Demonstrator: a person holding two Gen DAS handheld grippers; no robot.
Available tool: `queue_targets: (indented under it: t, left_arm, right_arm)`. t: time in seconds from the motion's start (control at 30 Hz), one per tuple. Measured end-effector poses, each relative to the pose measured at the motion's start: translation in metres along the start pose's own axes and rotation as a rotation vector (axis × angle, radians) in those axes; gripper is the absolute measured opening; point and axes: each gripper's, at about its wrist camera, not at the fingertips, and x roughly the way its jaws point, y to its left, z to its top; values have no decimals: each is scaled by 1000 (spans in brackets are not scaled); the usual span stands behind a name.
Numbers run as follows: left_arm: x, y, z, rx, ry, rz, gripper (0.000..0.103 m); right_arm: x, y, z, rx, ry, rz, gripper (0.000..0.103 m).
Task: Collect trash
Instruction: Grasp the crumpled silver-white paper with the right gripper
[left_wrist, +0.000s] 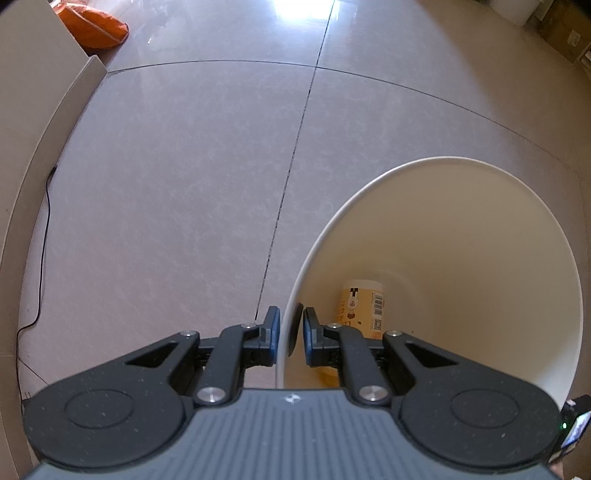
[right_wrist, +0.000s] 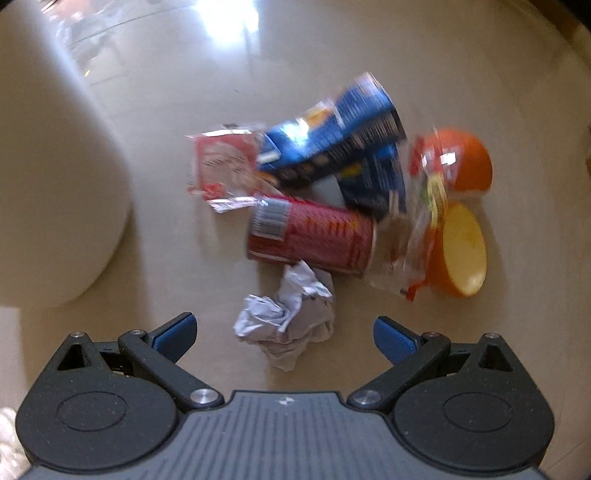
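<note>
Right gripper (right_wrist: 283, 334): jaws spread wide, nothing between the pads, pointing steeply down at the floor. The picture is smeared, so fine detail on the labels is unreadable.

Nearest item: crumpled paper ball (right_wrist: 286, 319), lying on the floor just ahead of the open jaws and roughly centred between them. Judged to be the target of this step.

Behind it, touching or nearly so: red can (right_wrist: 312, 236) on its side. Beyond that, blue cartons (right_wrist: 340, 147) piled across each other, a red-and-clear wrapper (right_wrist: 221, 166) to their left, an orange bowl (right_wrist: 460, 247) with a yellow inside and an orange ball-like item (right_wrist: 469, 162) to the right, with clear plastic draped over both.

Left gripper (left_wrist: 290, 328): jaws closed on the rim of the white bin (left_wrist: 480, 162), one pad outside the wall, one inside. A yellow cup (left_wrist: 360, 308) already lies at the bottom of the bin. The bin's outer wall also shows at the left of the right-wrist view, near the pile.

Notes for the step:
- Keep the paper centred; come straight down so neither finger nudges it into the can.
- Paper is soft and springy; close fully, expect it to compress.
- Check the can is not caught by the far fingertip.
- Keep the bin steady for the drop.
</note>
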Motion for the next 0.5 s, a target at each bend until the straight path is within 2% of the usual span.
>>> queue_targets:
  t: [0.2,0.5]
  left_arm:
    - [0,-3,0,-2,1,1,11]
    - [0,-4,0,5,0,7,11]
  right_arm:
    - [23,-13,-2,70,24,0,103]
    - [41,-21,-1,110,47,-8,101]
